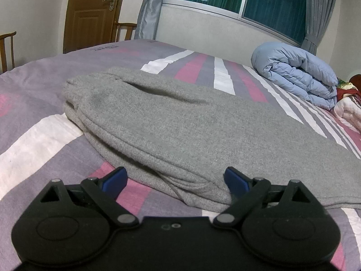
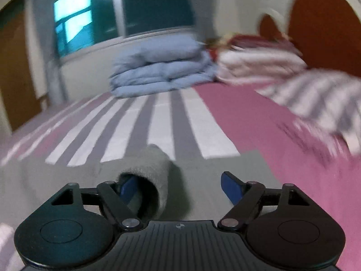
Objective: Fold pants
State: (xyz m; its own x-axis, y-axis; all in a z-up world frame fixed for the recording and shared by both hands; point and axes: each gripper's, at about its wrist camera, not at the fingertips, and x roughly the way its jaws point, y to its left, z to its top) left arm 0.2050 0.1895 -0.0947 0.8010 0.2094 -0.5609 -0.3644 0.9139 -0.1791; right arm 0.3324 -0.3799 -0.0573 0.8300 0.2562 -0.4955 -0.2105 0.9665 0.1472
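The grey pants (image 1: 171,122) lie folded in a long, thick bundle on the bed (image 1: 40,140), running from near its front edge diagonally toward the far left corner; the fabric is a soft, nubbly knit with a ribbed seam along the fold and a slit-like pocket opening on top. The bed cover is smooth cotton printed in broad mauve, pink and white stripes, and a line of small dark lettering near the far edge is too small to read. The left gripper (image 1: 174,180), black plastic with blue pads, has its jaws spread wide; the near end of the pants lies between them, and its right pad touches the folded cloth without pinching. In the blurred right wrist view, the right gripper (image 2: 178,188) is also spread apart, with a loop of the grey knit (image 2: 155,176) draped over its left finger like a sleeve, while the other finger stands free above the flat grey cloth. Toward the headboard edge of the bed sits a puffy, quilted light-blue duvet (image 1: 295,72) folded in rounded layers, with a pink-white blanket (image 2: 259,65) beside it. A panelled wooden door (image 1: 90,11) and grey satin curtains (image 1: 146,11) frame the window wall.
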